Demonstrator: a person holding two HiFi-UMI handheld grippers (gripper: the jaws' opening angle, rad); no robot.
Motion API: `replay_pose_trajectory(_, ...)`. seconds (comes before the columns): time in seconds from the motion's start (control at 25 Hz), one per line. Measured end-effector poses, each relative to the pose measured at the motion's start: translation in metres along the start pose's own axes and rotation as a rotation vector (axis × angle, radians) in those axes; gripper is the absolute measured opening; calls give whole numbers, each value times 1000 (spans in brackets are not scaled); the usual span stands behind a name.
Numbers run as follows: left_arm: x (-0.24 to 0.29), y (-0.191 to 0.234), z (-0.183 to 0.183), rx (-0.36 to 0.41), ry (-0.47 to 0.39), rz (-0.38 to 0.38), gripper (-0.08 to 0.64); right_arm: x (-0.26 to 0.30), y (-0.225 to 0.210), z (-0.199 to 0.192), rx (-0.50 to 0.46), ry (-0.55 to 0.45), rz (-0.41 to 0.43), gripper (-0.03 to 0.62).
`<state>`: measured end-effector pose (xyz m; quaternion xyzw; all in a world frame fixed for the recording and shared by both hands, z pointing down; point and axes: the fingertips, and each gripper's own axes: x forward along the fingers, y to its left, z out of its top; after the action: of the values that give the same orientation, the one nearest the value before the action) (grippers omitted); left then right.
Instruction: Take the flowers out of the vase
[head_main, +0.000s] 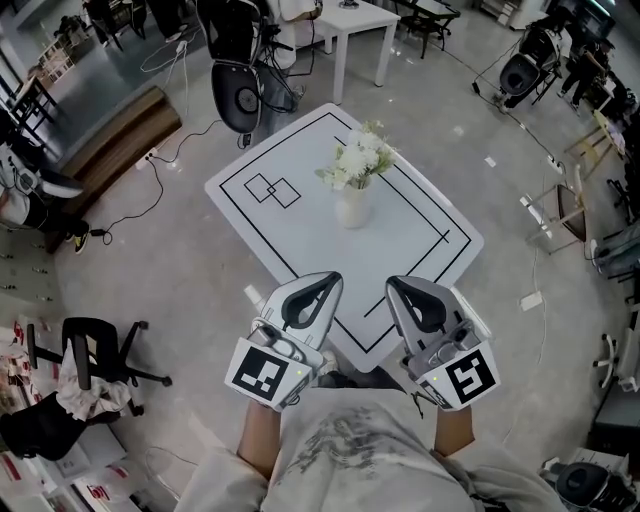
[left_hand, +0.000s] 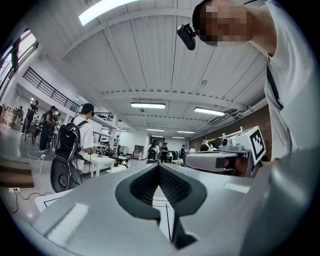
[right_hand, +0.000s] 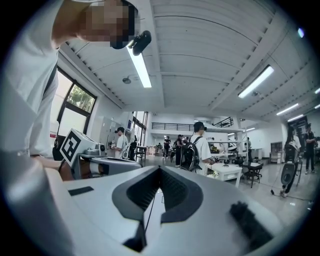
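Observation:
A white vase (head_main: 351, 207) holding white flowers (head_main: 360, 158) stands upright near the middle of a white table (head_main: 300, 225) marked with black lines. My left gripper (head_main: 327, 277) and right gripper (head_main: 397, 282) hover side by side over the table's near edge, pointing level toward the vase and well short of it. On both, the jaws meet at the tips with nothing between them. In the left gripper view the left gripper (left_hand: 159, 166) is shut, and the flowers (left_hand: 119, 168) show small, far ahead to the left. The right gripper (right_hand: 160, 169) is likewise shut and empty.
A black office chair (head_main: 95, 350) stands at the left, and a dark round speaker (head_main: 238, 98) behind the table. A small white table (head_main: 355, 25) is further back. Cables lie on the floor at the left, and stands and equipment (head_main: 560, 215) are at the right. People (left_hand: 75, 142) stand in the background.

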<state>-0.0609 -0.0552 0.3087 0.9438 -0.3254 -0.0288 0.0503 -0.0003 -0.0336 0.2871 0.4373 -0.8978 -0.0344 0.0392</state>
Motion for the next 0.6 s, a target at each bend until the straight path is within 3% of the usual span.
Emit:
replay_pose_trajectory(0.48, 26, 16, -5, -19, 23, 28, 8, 20, -24, -9, 8, 15, 33, 17)
replay_pose_trajectory(0.6, 35, 24, -9, 6, 18, 46, 8, 27, -36, -14, 12, 15, 49, 16)
